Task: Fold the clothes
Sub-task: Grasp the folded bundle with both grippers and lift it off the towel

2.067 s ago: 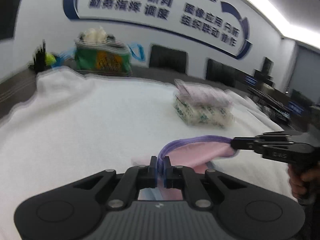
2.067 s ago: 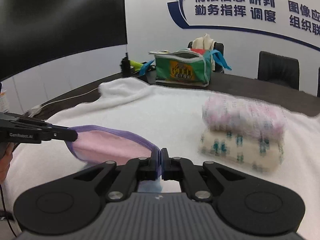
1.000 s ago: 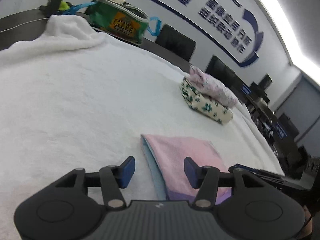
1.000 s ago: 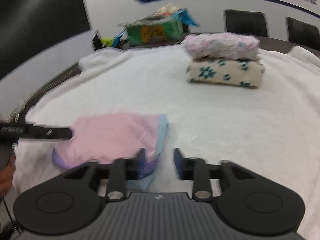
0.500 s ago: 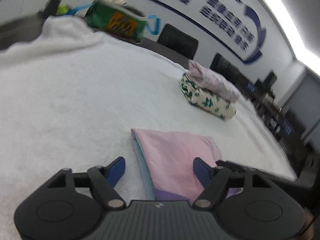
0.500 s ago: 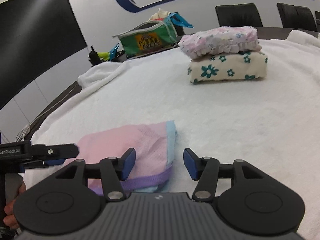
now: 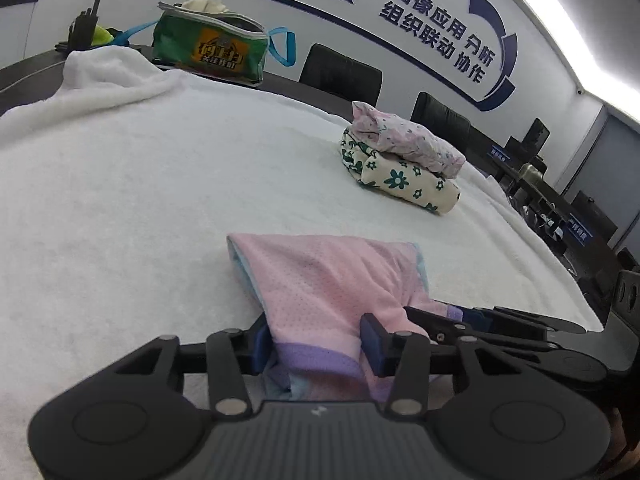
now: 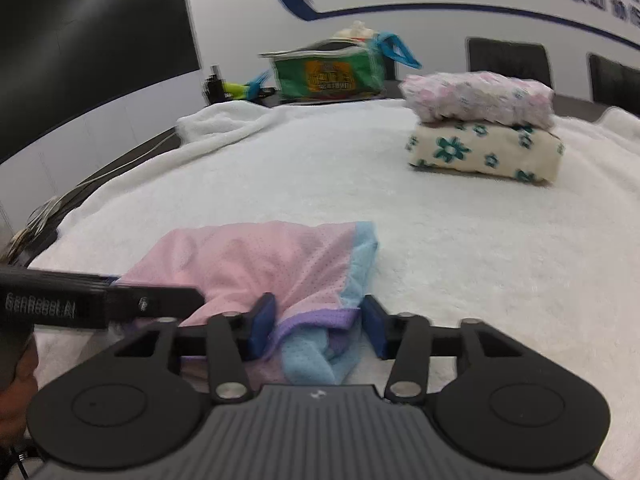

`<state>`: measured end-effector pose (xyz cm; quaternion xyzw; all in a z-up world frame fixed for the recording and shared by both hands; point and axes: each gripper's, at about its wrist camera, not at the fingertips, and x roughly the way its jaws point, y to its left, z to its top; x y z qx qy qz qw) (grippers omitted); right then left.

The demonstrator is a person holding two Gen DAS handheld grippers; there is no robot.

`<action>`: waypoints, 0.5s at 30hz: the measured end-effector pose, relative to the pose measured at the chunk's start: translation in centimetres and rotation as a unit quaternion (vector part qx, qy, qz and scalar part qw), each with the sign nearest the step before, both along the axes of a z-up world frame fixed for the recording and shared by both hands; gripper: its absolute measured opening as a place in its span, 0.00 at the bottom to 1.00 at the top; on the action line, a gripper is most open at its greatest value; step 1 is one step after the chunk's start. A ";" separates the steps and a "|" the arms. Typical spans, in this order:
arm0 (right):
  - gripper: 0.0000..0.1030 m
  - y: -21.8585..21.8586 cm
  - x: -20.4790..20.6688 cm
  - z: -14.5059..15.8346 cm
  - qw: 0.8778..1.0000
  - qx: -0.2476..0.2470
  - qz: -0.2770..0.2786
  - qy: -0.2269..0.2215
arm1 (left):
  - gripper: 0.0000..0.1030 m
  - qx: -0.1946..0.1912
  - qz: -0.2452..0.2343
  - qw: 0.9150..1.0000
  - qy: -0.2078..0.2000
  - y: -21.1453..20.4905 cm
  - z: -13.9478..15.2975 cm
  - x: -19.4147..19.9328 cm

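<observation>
- Left hand-held gripper [image 7: 316, 342]: jaws closing, purple hem of the pink garment [image 7: 332, 280] between them; pads look not yet clamped.
- Right hand-held gripper [image 8: 316, 328]: jaws closing likewise around the hem's other end, probably for the next fold.
- Garment lies part-folded on the white blanket [image 7: 160, 184] over the table.
- Farther off: two folded clothes [image 8: 480, 136] stacked, likely finished, kept clear.

This is an office meeting room. Black conference chairs [image 7: 340, 76] line a long dark bench [image 7: 288, 82] beneath a white wall bearing large blue Chinese lettering [image 7: 436, 28]. A big dark screen [image 8: 92, 40] fills the side wall.
</observation>
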<state>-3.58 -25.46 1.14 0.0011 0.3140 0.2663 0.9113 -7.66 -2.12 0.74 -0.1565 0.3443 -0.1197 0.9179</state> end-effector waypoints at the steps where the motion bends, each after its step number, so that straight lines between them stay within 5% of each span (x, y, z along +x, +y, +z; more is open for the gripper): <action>1: 0.32 0.1 -0.1 -0.1 1.000 0.004 0.001 0.000 | 0.40 0.006 0.001 1.000 -0.001 -0.1 0.1 0.1; 5: 0.17 0.3 -0.3 -0.2 1.000 0.014 0.014 -0.004 | 0.18 0.011 0.002 1.000 0.001 -0.5 0.1 0.2; 8: 0.12 0.8 -1.0 0.0 0.999 -0.003 0.019 -0.028 | 0.14 -0.007 0.004 1.000 0.007 -0.3 0.3 0.4; 15: 0.11 0.1 -1.7 3.2 0.996 0.021 0.020 -0.079 | 0.12 0.011 -0.011 0.998 -0.056 -1.2 4.6 1.1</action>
